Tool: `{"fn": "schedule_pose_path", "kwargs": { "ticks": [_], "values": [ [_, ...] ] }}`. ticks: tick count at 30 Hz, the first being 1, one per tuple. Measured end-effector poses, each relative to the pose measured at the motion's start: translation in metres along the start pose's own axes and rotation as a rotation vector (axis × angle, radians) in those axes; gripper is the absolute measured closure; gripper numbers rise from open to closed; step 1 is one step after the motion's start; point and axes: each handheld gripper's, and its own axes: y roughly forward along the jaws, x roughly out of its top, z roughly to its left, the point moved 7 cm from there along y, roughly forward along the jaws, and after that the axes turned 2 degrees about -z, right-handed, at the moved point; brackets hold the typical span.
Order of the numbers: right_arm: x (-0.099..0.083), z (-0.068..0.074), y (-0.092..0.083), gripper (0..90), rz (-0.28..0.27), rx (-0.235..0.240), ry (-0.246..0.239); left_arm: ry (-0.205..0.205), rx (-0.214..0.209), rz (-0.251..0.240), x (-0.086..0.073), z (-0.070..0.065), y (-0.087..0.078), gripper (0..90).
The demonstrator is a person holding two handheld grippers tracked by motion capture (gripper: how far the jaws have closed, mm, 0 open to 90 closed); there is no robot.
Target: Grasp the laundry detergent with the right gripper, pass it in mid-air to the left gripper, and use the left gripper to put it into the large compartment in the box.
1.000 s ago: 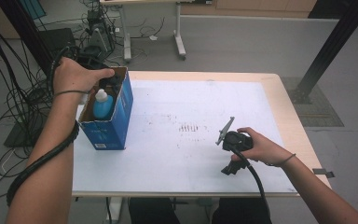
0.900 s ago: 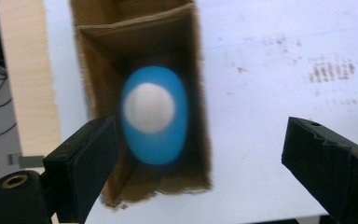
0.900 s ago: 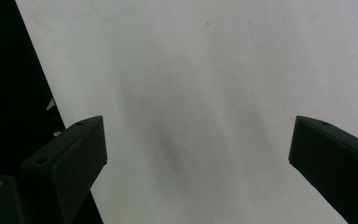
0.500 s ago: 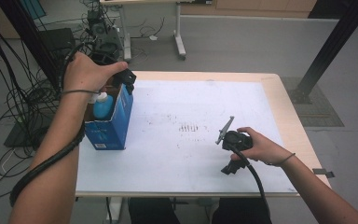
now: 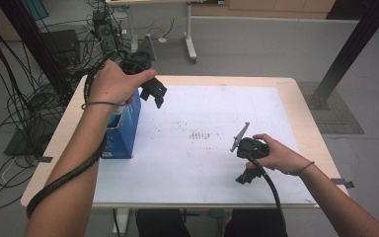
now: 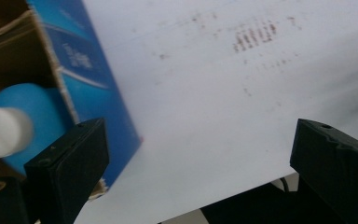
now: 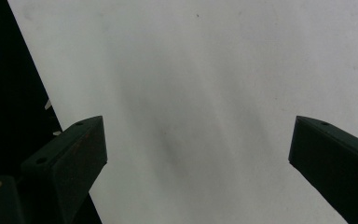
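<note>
A blue cardboard box (image 5: 126,131) stands open-topped at the table's left side. Inside it sits a blue bottle (image 6: 25,105) with a white cap (image 6: 2,133). My left gripper (image 5: 158,96) hovers just right of the box's top, over the white sheet (image 5: 202,163). Its jaws have just been opening, and in the left gripper view this gripper (image 6: 199,128) is open with nothing between its jaws. My right gripper (image 5: 245,177) rests low on the sheet at the right, held in a hand. The right gripper view shows it (image 7: 198,123) open over bare white sheet.
The wooden table (image 5: 301,113) carries the sheet, which has faint brown marks (image 5: 200,134) at its middle. Cables and equipment (image 5: 54,49) crowd the floor at the left. A black post (image 5: 355,44) stands at the back right, and another table's legs (image 5: 190,34) stand behind.
My left gripper has come up out of the blue box and moved right, past its rim, empty. The bottle stays in the box. The right gripper has not moved.
</note>
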Motion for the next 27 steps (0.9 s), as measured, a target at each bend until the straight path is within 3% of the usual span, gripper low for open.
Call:
{"fn": "schedule_pose_path", "kwargs": {
  "ticks": [7, 14, 24, 27],
  "values": [
    [0.0, -0.001, -0.001, 3.8, 0.002, -0.003, 0.004, 0.044, -0.024, 0.0, 0.001, -0.026, 0.015, 5.2],
    [0.0, 0.0, -0.004, 3.9, 0.003, -0.006, 0.003, 0.072, -0.054, 0.017, 0.0, -0.047, 0.043, 5.6],
    [-0.001, 0.0, -0.006, 3.6, -0.003, 0.005, 0.017, 0.088, -0.076, 0.036, -0.004, -0.062, 0.08, 5.9],
    [-0.001, -0.001, -0.009, 3.6, -0.006, 0.005, 0.026, 0.095, -0.066, 0.053, -0.007, -0.064, 0.093, 6.1]
  ]
}}
